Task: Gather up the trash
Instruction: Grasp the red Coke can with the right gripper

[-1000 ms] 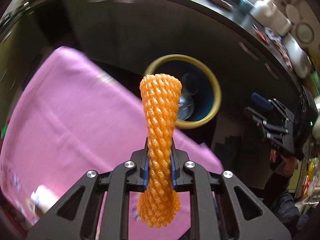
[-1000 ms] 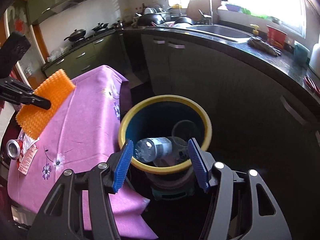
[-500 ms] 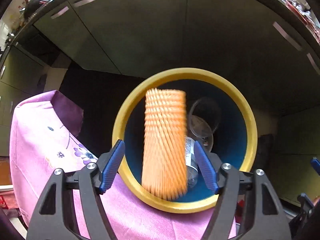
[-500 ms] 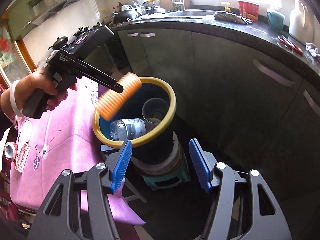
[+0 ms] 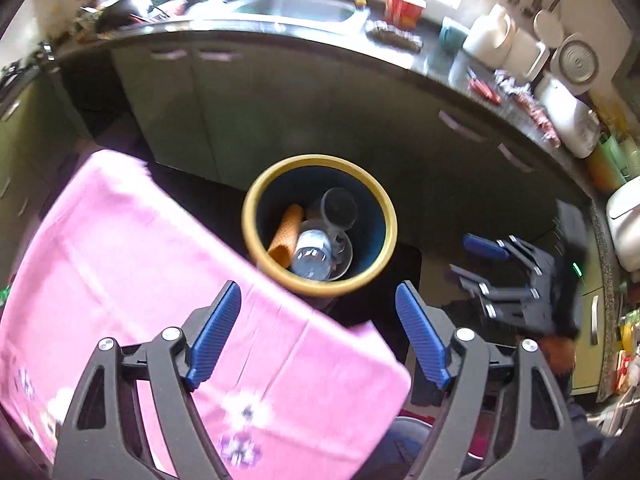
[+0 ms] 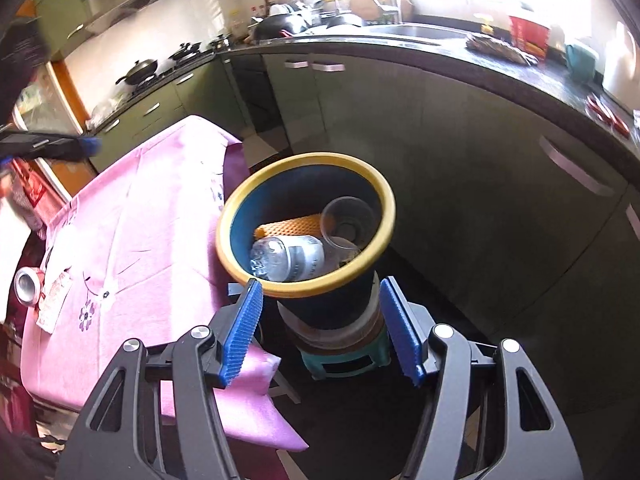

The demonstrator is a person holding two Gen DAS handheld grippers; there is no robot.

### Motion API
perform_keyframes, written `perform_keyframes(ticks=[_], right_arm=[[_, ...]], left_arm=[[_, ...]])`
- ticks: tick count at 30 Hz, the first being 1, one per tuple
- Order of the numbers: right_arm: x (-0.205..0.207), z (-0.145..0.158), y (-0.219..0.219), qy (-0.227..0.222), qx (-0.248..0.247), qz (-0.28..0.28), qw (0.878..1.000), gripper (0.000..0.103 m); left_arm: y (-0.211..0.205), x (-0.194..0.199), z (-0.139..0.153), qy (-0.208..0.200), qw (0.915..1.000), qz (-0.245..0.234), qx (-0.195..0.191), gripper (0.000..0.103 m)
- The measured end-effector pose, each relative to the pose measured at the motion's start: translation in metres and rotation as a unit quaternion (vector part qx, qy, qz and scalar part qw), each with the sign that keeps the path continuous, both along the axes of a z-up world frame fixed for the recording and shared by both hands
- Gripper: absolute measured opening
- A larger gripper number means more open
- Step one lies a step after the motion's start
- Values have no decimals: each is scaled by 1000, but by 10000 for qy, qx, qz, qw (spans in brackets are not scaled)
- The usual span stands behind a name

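The orange foam net (image 5: pixel 286 232) (image 6: pixel 288 226) lies inside the yellow-rimmed bin (image 5: pixel 320 160) (image 6: pixel 304 158), beside a plastic bottle (image 5: pixel 312 254) (image 6: pixel 288 258) and a clear cup (image 5: pixel 338 208) (image 6: pixel 348 220). My left gripper (image 5: pixel 318 320) hovers over the pink table's corner, short of the bin, its jaws opening with nothing between them. My right gripper (image 6: pixel 322 300) points down at the bin from the near side, its jaws also opening and empty. The left wrist view shows it to the right of the bin (image 5: pixel 500 272).
The pink-clothed table (image 5: pixel 120 260) (image 6: pixel 140 220) stands left of the bin, with a can (image 6: pixel 26 286) and a red-and-white wrapper (image 6: pixel 54 304) near its left edge. The bin rests on a green stool (image 6: pixel 348 356). Dark cabinets and a cluttered counter (image 6: pixel 480 56) curve behind.
The left gripper carried the orange net over the bin, opened and dropped it in, then drew back above the table. The right gripper shifted slightly and its jaws widened a little.
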State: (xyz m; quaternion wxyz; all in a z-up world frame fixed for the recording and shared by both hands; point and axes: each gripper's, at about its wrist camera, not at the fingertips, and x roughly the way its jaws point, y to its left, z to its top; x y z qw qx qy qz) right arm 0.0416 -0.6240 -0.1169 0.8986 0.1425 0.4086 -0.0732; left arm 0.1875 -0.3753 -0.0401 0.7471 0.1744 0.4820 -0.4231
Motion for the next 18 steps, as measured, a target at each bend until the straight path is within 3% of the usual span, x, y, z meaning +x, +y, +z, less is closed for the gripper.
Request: perform_keyframes(ticks=[4, 6, 8, 10, 13, 18], right_arm=[[13, 12, 23, 17, -119, 286, 9995, 64], [26, 22, 46, -29, -164, 679, 9976, 64], [41, 33, 79, -70, -213, 1240, 9920, 67], [58, 44, 117, -124, -221, 1880, 9818, 69], [85, 62, 183, -129, -123, 2930, 9559, 69], [134, 89, 297, 237, 72, 4336, 9008, 69]], left_arm=[[88, -17, 18, 79, 9968, 573, -552, 79], [134, -36, 29, -83, 9929, 898, -779, 87], [187, -53, 39, -488, 9846, 1380, -953, 90], [243, -71, 46, -906, 9700, 1987, -1066, 94], [315, -99, 44, -1166, 9445, 2878, -1072, 96], [402, -117, 18, -876, 9125, 3819, -1173, 96]])
